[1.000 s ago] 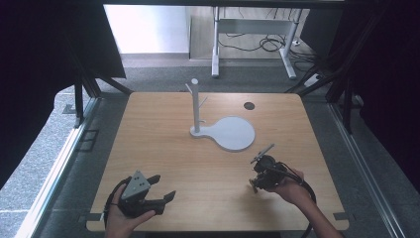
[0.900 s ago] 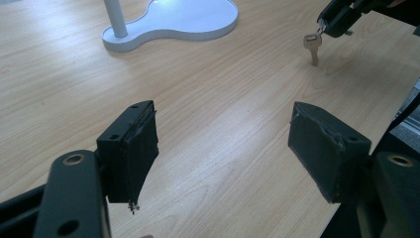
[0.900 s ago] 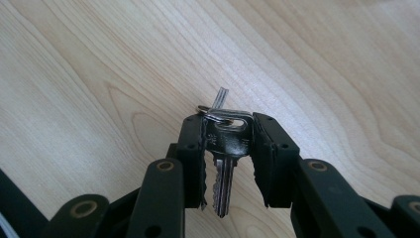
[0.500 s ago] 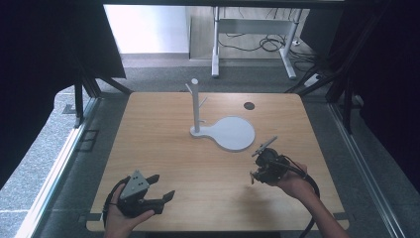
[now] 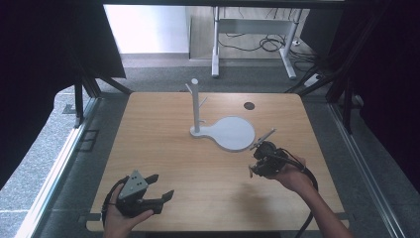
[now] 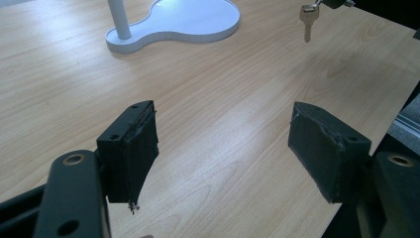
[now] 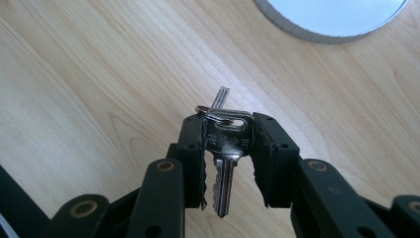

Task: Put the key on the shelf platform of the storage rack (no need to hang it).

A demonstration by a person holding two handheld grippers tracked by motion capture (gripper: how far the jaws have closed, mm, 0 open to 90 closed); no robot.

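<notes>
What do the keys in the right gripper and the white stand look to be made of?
Keys: silvery metal, going by the bright sheen, stamped head and cut teeth; a thin wire ring joins them. Stand: matte white, uniform and seamless, probably plastic, though painted metal can't be ruled out; fine ridges line its base rim.

We see a wooden table (image 5: 163,163) with a pale grain, bare over most of its top. Toward its far middle stands a white stand (image 5: 223,130): a flat base with a round plate end and a thin upright post (image 5: 195,104) at its narrow end, with short pegs branching near the top. A small dark round spot (image 5: 249,105), perhaps a hole or cap, sits near the table's far right edge. Beyond the table, cables (image 5: 257,43) lie on the floor under a white desk frame (image 5: 216,44).
</notes>
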